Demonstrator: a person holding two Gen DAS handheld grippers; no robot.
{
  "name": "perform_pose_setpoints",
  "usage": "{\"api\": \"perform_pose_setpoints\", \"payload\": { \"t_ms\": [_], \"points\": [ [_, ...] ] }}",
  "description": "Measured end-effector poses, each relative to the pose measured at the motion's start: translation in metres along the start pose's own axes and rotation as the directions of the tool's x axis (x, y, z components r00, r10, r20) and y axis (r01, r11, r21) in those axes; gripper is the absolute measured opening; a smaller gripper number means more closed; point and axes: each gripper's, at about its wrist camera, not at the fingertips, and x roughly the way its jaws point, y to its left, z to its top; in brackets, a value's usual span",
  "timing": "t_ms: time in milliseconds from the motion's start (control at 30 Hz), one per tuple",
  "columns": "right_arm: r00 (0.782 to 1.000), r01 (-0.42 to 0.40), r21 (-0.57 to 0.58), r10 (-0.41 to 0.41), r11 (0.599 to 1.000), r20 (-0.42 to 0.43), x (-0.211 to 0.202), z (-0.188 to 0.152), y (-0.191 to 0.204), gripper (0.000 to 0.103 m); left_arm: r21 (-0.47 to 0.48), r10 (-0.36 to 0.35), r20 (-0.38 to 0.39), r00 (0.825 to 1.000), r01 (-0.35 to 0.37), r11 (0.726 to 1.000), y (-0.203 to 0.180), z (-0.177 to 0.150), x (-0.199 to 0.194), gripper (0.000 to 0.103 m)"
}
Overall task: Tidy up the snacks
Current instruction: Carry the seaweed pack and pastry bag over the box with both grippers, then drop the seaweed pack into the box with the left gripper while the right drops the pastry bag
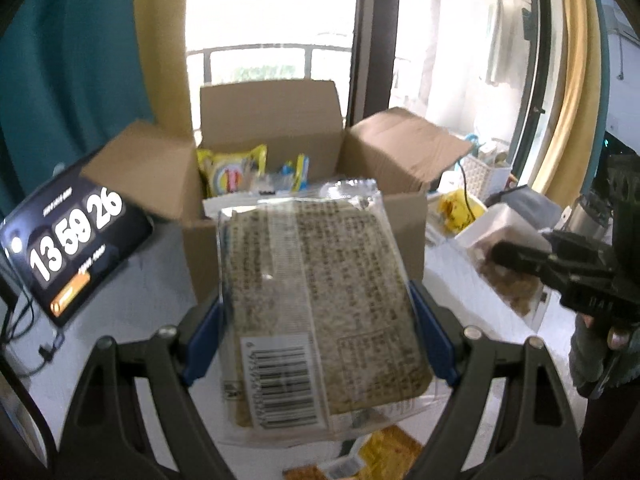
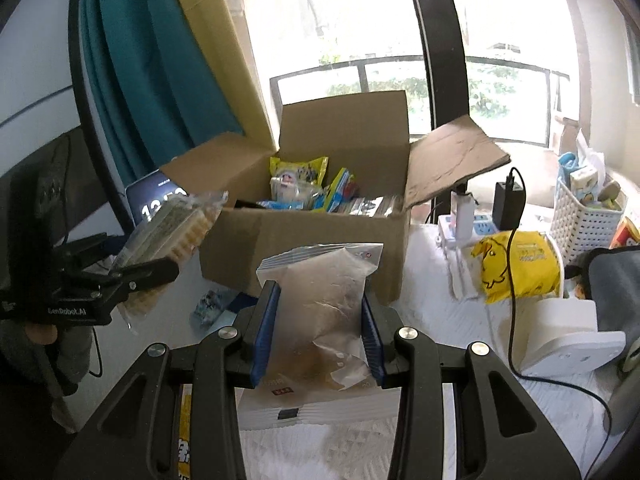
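Each camera rides its own claw, looking forward and slightly down, close over the worktop point(image 2: 460, 300). Both face the open box point(image 1: 280, 240) point(image 2: 320, 248) and window; each glimpses the other claw.

- Cardboard box point(image 1: 304, 216): front wall partly hidden behind the wrapped cracker pack point(image 1: 320, 304).
- Clock screen point(image 2: 160, 196): digits mostly covered in the right wrist view.
- Orange packets point(image 1: 384, 456): cut off by the bottom edge.

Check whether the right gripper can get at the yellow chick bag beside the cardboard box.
Probably not yet: the right gripper is already clamped on a translucent packet. The yellow chick bag lies uncovered, though a black cable crosses it.
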Motion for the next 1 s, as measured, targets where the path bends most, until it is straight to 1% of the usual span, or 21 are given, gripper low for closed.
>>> {"api": "perform_pose_setpoints", "payload": {
  "t_ms": [133,233,500,700,800,1000],
  "points": [
    [1.0,0.023,-0.018,-0.022,1.0,0.008,0.001,0.012,-0.004,0.041,0.023,0.0,0.032,0.999,-0.001,1.0,-0.005,0.017,0.003,0.085],
    [0.999,0.05,-0.028,-0.05,0.998,0.019,0.003,0.024,-0.005,0.041,0.034,-0.014,0.043,0.999,0.012,0.999,-0.007,0.028,0.008,0.085],
    [0.993,0.083,-0.055,-0.078,0.995,0.089,0.01,0.061,-0.001,0.041,0.084,-0.039,0.089,0.995,0.031,0.996,-0.011,0.061,0.024,0.086],
    [0.988,0.109,-0.055,-0.102,0.993,0.112,0.015,0.078,-0.002,0.041,0.082,-0.063,0.138,0.988,0.052,0.995,-0.011,0.093,0.045,0.086],
    [0.986,0.128,-0.053,-0.121,0.99,0.113,0.018,0.085,-0.007,0.041,0.074,-0.057,0.144,0.988,0.047,0.996,-0.01,0.106,0.06,0.086],
    [0.979,0.155,-0.033,-0.149,0.987,0.138,0.023,0.099,-0.019,0.041,0.041,-0.076,0.114,0.991,0.071,0.997,-0.003,0.123,0.094,0.087]
  ]
}}
